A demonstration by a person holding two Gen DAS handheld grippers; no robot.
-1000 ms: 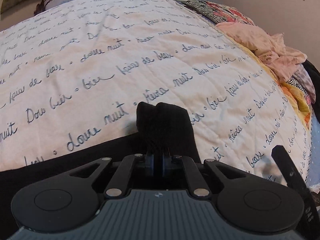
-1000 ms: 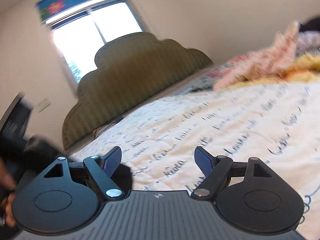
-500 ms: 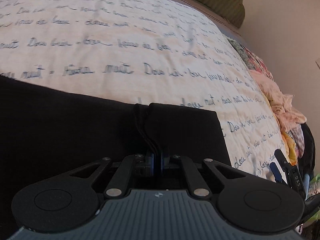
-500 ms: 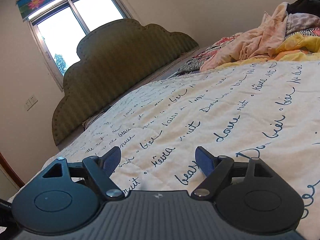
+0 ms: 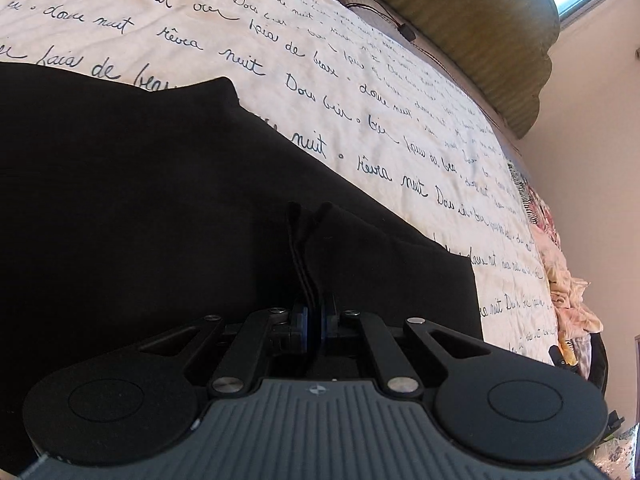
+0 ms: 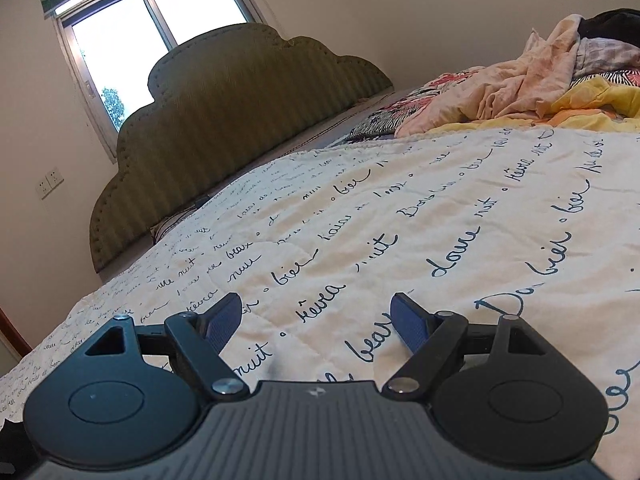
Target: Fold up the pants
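Observation:
The black pants (image 5: 140, 184) lie spread over the left and middle of the left wrist view, on a white quilt with blue script (image 5: 360, 92). My left gripper (image 5: 314, 320) is shut on a bunched edge of the pants, which stands up as a ridge between the pads. My right gripper (image 6: 316, 320) is open and empty, low over the bare quilt (image 6: 400, 220); no pants show between its fingers. A dark scrap shows at the bottom left corner of the right wrist view.
A green padded headboard (image 6: 224, 128) stands at the head of the bed under a window (image 6: 152, 36). A heap of pink, yellow and patterned clothes (image 6: 540, 76) lies on the far side of the bed; it also shows in the left wrist view (image 5: 568, 304).
My left gripper, still shut on the pants, has swung so that more black cloth lies spread before it. My right gripper has moved clear of the dark cloth and steadied over bare quilt.

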